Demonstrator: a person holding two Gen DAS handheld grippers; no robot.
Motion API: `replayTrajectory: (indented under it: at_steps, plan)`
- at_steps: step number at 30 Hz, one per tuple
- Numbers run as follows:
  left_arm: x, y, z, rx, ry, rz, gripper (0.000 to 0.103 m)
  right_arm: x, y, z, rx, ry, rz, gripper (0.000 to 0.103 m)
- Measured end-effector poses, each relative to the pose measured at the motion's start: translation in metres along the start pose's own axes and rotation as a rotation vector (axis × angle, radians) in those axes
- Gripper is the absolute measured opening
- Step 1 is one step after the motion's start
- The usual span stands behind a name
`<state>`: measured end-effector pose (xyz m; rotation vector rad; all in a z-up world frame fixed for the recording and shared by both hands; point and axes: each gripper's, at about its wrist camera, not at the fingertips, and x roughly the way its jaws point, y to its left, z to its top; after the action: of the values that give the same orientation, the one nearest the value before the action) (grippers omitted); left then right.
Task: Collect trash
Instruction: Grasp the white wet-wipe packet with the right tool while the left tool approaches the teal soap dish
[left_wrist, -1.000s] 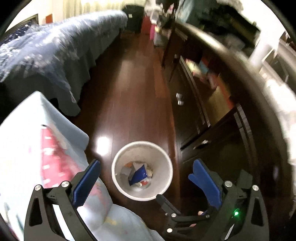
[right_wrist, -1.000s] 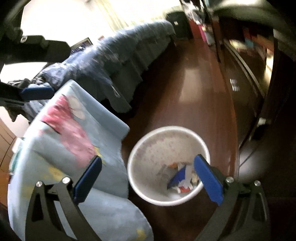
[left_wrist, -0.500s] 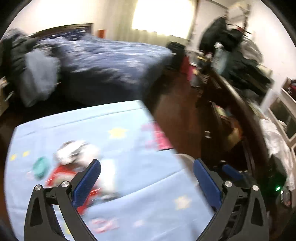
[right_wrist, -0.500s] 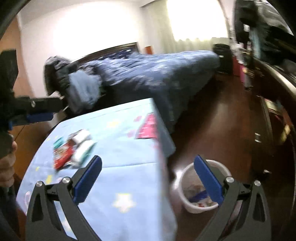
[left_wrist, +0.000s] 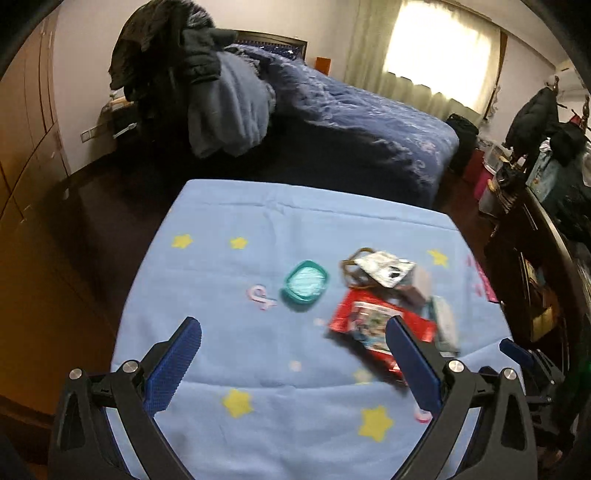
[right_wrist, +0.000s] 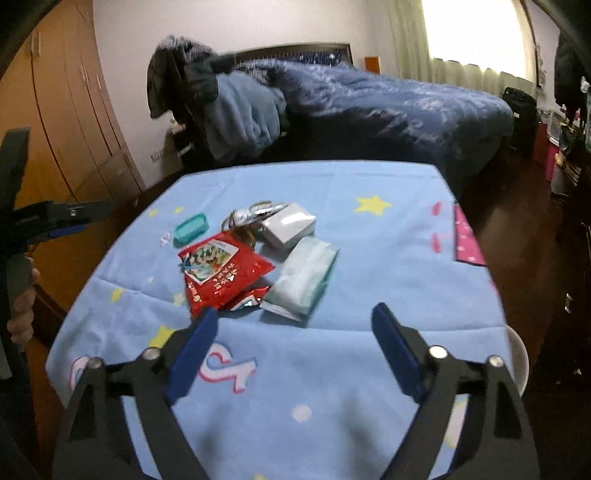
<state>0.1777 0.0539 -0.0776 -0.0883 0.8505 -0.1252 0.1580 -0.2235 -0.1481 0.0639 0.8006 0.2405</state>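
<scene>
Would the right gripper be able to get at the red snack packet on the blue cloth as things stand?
Probably yes. The right gripper, empty with its jaws closing, faces the red snack packet, which lies uncovered atop the pile, with only bare blue cloth between.

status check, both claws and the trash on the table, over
Left claw open, empty. Right claw closing, nothing between its jaws. Red wrapper and pale packet on blue cloth, untouched. Path clear.

Bedroom: bed (left_wrist: 351, 122) with dark blue cover, curtained bright window (left_wrist: 439, 51), wooden wardrobe (right_wrist: 70, 122) at left, dark wood floor (right_wrist: 517, 206).
</scene>
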Motion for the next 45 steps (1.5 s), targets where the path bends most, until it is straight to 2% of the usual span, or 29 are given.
replayTrajectory:
  at_steps: [4, 8, 13, 16, 19, 20, 21, 25, 35, 38, 45]
  plan:
    - [0.02, 0.018, 0.008, 0.01, 0.015, -0.007, 0.095, 0.023, -0.002, 0.007, 0.038, 0.035, -0.016, 0.07]
    - [0.047, 0.016, 0.015, 0.108, 0.031, -0.007, 0.093, 0.044, -0.005, 0.012, 0.034, 0.055, -0.054, 0.063]
    - [0.074, 0.009, 0.017, 0.216, 0.066, -0.014, 0.093, 0.067, -0.009, 0.019, 0.048, 0.076, -0.072, 0.061]
    - [0.084, 0.004, 0.019, 0.243, 0.089, -0.027, 0.091, 0.079, -0.009, 0.023, 0.051, 0.091, -0.069, 0.061]
    - [0.096, 0.002, 0.022, 0.253, 0.114, -0.045, 0.087, 0.082, -0.008, 0.025, 0.044, 0.086, -0.068, 0.061]
    - [0.1, 0.001, 0.024, 0.257, 0.125, -0.05, 0.086, 0.082, -0.008, 0.025, 0.042, 0.086, -0.071, 0.058]
    - [0.103, 0.0, 0.024, 0.26, 0.13, -0.049, 0.085, 0.081, -0.009, 0.026, 0.036, 0.086, -0.075, 0.051]
    - [0.117, -0.005, 0.027, 0.295, 0.152, -0.05, 0.083, 0.076, -0.013, 0.025, 0.026, 0.083, -0.065, 0.045]
    - [0.135, -0.025, 0.034, 0.353, 0.183, -0.073, 0.081, 0.061, -0.024, 0.021, 0.031, 0.062, -0.067, 0.044]
    - [0.142, -0.026, 0.033, 0.354, 0.208, -0.079, 0.068, 0.059, -0.025, 0.019, 0.033, 0.061, -0.07, 0.044]
    - [0.143, -0.025, 0.032, 0.354, 0.207, -0.078, 0.057, 0.056, -0.03, 0.016, 0.051, 0.057, -0.065, 0.044]
